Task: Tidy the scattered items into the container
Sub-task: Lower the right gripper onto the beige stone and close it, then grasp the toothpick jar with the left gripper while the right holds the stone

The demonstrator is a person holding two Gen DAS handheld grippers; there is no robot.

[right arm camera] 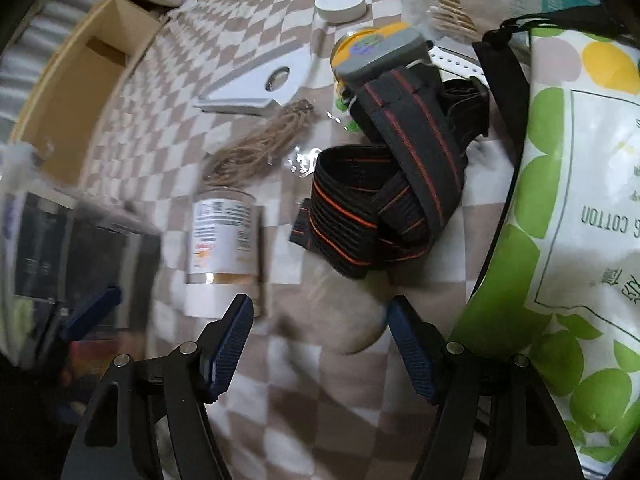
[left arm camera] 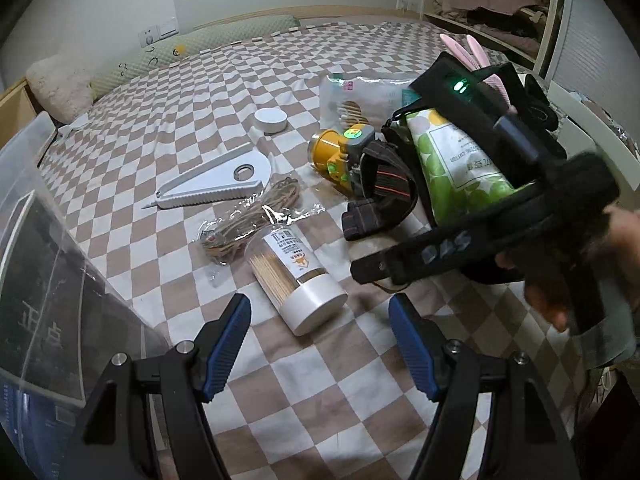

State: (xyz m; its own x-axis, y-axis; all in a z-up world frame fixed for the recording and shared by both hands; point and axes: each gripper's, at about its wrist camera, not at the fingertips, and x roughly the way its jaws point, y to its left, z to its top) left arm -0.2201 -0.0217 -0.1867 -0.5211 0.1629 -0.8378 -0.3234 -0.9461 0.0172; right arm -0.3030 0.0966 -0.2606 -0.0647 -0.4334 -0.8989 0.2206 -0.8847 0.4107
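Checkered brown-and-white bedspread [left arm camera: 320, 380] carries everything; the clear container [left arm camera: 48, 264] stands at its left edge; the green-dotted cotton pack [right arm camera: 560, 220] lies toward the right; the headlamp [left arm camera: 340, 152] with its black strap sits mid-bed; the toothpick jar [left arm camera: 296, 276] lies just before my left gripper [left arm camera: 320, 332], half open, empty; my right gripper [right arm camera: 320, 340] gapes likewise, holding nothing.

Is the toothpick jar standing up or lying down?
Lying down. The toothpick jar rests on its side on the checkered bedspread, white cap toward the camera.
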